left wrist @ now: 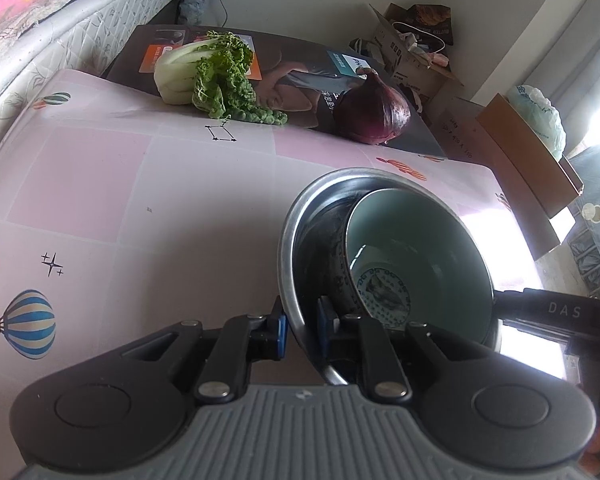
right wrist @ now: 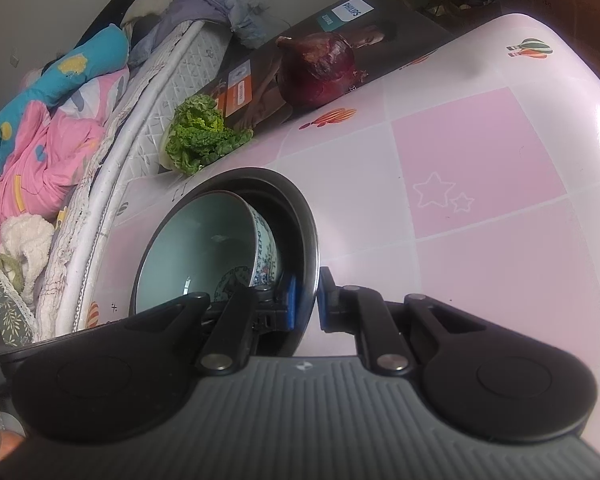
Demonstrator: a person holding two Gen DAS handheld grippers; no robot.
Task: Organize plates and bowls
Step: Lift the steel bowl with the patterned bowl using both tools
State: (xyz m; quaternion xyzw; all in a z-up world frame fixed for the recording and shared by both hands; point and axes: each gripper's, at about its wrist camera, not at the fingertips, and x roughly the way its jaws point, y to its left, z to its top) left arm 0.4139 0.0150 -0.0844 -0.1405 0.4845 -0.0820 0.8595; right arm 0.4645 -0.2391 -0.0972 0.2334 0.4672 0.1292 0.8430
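Both clamp the metal bowl [left wrist: 300,216] rim: left hand-held gripper [left wrist: 301,330], right hand-held gripper [right wrist: 305,300]; lift evenly, so the tilted porcelain bowl [left wrist: 416,256] inside stays

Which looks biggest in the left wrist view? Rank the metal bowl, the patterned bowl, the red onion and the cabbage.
1. metal bowl
2. patterned bowl, nested inside it
3. cabbage
4. red onion

The bowls sit much nearer the camera, so their lead over the vegetables is unsure.
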